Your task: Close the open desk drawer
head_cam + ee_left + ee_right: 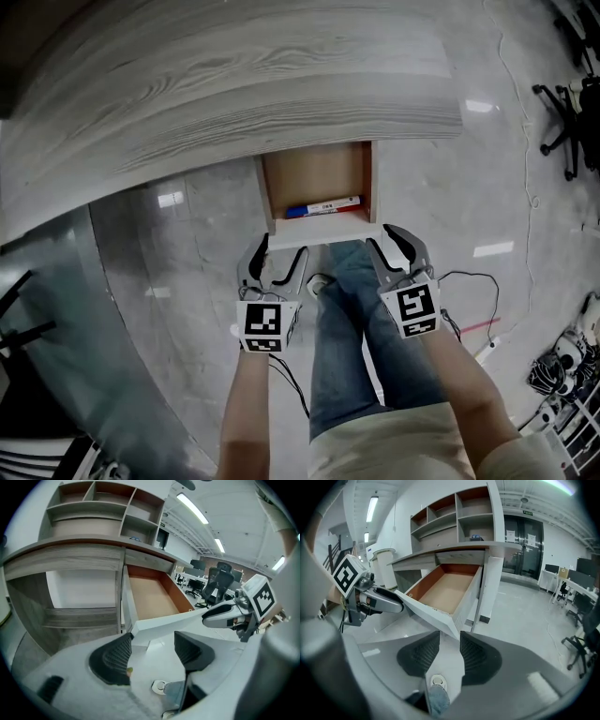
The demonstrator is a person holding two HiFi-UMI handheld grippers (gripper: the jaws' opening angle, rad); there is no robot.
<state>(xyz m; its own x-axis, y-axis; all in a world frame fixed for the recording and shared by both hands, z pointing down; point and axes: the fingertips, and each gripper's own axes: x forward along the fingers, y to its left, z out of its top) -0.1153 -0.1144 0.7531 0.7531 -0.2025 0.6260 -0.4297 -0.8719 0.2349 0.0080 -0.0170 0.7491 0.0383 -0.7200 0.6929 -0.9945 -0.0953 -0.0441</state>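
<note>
The desk drawer stands pulled out from under the wood-grain desk top, with a blue and white marker lying in it. My left gripper hangs open just before the left end of the white drawer front. My right gripper is open at its right end. In the left gripper view the open gripper faces the drawer front. In the right gripper view the drawer's front corner pokes between the tips of the open gripper, and no pad presses on it.
The person's legs in jeans stand right behind the drawer, one shoe under the left gripper. Cables run over the polished floor at right. Office chairs stand far right. Open shelves rise above the desk.
</note>
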